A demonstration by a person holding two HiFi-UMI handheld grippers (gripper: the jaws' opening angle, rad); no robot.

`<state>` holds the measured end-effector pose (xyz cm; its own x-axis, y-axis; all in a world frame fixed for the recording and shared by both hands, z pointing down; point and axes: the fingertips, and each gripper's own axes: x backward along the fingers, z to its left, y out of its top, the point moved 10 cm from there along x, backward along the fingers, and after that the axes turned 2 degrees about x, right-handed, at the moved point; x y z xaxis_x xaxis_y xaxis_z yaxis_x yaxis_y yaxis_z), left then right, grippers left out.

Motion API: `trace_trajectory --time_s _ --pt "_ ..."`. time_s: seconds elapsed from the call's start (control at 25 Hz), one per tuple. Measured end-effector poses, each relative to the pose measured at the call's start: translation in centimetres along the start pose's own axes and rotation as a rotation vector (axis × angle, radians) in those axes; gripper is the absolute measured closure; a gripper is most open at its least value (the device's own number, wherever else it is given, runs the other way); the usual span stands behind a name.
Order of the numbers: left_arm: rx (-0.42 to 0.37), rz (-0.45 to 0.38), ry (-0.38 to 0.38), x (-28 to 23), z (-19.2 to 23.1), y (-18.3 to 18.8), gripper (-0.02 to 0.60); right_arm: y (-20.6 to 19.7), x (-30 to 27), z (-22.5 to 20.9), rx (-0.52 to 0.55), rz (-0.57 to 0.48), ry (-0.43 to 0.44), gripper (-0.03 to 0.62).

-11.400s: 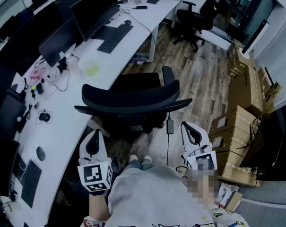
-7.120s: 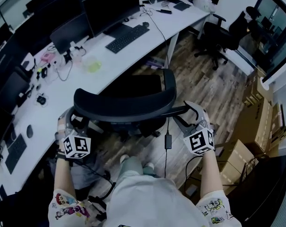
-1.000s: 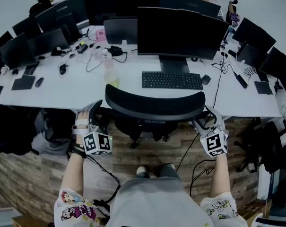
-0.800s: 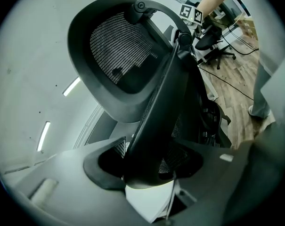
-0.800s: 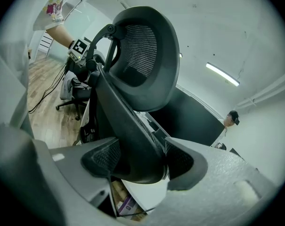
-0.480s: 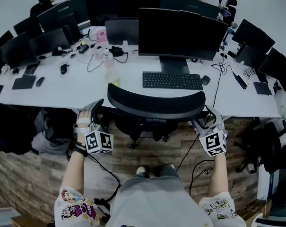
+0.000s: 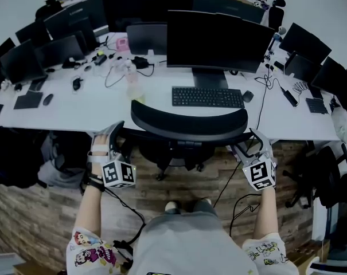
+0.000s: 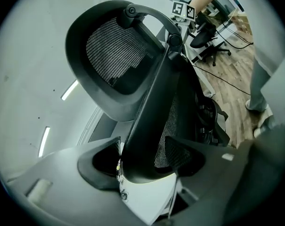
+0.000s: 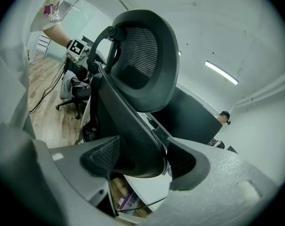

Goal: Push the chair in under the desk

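The office chair (image 7: 188, 124) sits tucked against the white desk (image 7: 75, 110), seat facing the keyboard (image 7: 207, 97), its back to the person. The wide curve of the backrest (image 8: 147, 102) runs side to side along the desk edge. The left gripper (image 7: 111, 135) straddles one end of the backrest and the right gripper (image 7: 250, 144) the other, likely so the push goes straight. Both sets of jaws are opening, with the backrest rim loosely between them. It looks like a release.
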<state>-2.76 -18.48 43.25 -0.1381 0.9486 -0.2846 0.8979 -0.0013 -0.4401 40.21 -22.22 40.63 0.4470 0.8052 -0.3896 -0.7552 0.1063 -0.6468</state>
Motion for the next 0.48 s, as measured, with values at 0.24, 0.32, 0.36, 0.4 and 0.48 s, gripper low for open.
trace_trajectory --time_s 0.24,0.32,0.36,0.4,0.48 --pt "-0.01 0.02 0.002 1.4 0.0 -0.4 0.295 0.3 1.6 0.6 0.016 0.02 -0.021 0.284" --pt "-0.005 0.024 0.012 2.1 0.0 -0.5 0.296 0.8 1.9 1.2 0.012 0.004 -0.03 0.284" --pt "0.002 0.026 0.02 2.6 0.0 -0.5 0.296 1.1 2.0 1.5 0.01 -0.001 -0.034 0.284" --pt "0.009 0.029 0.029 3.0 0.0 -0.5 0.298 1.4 2.1 1.8 0.009 -0.004 -0.035 0.284" --pt "0.022 0.041 0.048 3.7 -0.1 -0.5 0.299 2.0 2.4 2.5 0.007 -0.009 -0.037 0.284"
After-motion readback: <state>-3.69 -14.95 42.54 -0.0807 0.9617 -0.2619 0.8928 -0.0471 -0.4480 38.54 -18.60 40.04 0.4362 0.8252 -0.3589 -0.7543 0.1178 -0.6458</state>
